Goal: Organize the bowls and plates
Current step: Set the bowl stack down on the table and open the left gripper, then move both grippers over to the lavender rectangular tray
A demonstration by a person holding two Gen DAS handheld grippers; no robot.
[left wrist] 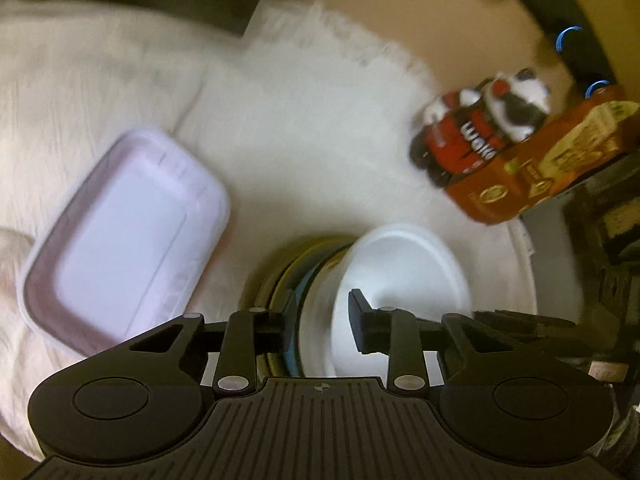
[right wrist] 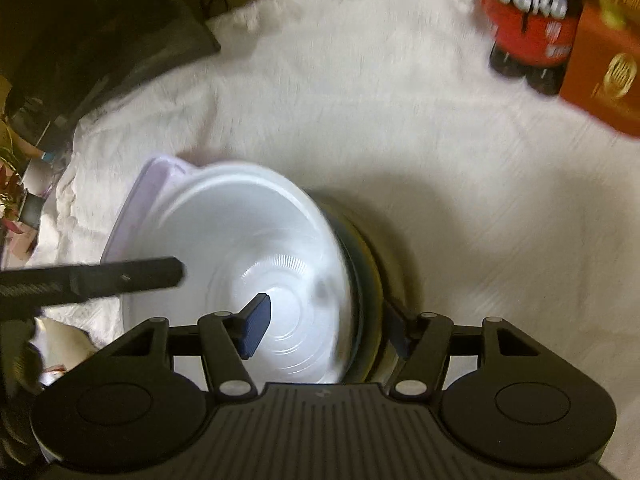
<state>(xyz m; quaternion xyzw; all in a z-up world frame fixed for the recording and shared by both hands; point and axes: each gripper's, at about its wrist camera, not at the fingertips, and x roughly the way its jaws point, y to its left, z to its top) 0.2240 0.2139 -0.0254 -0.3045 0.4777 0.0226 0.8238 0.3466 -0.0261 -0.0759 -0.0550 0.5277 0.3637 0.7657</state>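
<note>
While motion blur softens both views, the white cloth serves as landmark: at its left lies a lilac rectangular tray. Right of it, the left gripper straddles the rim of a white bowl nested in darker dishes, grip uncertain. The right gripper straddles the opposite rim, contact unclear. Far right stand a red bottle pack and an orange box.

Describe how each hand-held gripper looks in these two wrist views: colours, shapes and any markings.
The left hand-held gripper is all black: ribbed body, two rounded side lobes, linkage bars with silver pivot pins, black fingers and a small crosshair mark. The right hand-held gripper has the same black body but blue pads. No sleeve or cable shows.
</note>
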